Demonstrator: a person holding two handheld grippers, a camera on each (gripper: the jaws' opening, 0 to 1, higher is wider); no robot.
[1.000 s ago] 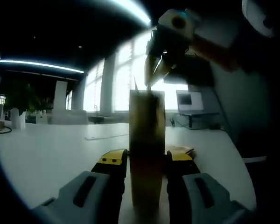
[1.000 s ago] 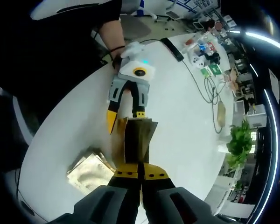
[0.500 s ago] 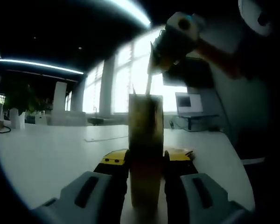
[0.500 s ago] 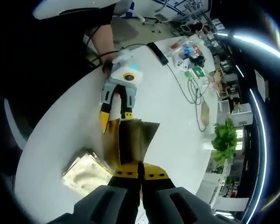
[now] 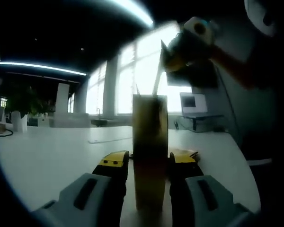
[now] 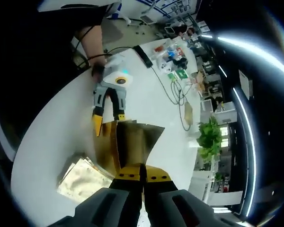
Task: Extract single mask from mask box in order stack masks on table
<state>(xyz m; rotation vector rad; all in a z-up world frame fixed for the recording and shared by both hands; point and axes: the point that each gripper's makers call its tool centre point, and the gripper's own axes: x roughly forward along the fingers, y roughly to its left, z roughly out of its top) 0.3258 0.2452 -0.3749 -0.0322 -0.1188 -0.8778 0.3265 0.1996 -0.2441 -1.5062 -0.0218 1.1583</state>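
In the left gripper view my left claw [image 5: 150,163] is clamped on the mask box [image 5: 150,156], one yellow-tipped jaw against each narrow side, so the box stands upright on the white table [image 5: 52,151] with its long axis running straight up from my jaws. Above its open top my right claw [image 5: 173,59] hangs with its tips pointing down, and a pale strip that I take for a mask [image 5: 156,82] runs from those tips to the box mouth, its lower end apparently at or inside the rim; the backlight from the windows [image 5: 128,80] is too strong for me to be sure. In the right gripper view I look down along my right claw [image 6: 142,171], whose jaws are pressed together with no gap showing; what they pinch is hidden at the tips, but I judge it to be the mask's edge. Just beyond them lies the open box top [image 6: 132,139], flaps spread, with my left claw [image 6: 106,113] gripping the box from the far side. On the table beside the box, toward the lower left of this view, lies the stack of masks [image 6: 83,177]. The coming move turns on this: the box mouth is directly below my right claw, so the pull must go along the box's long axis before swinging over to the stack.
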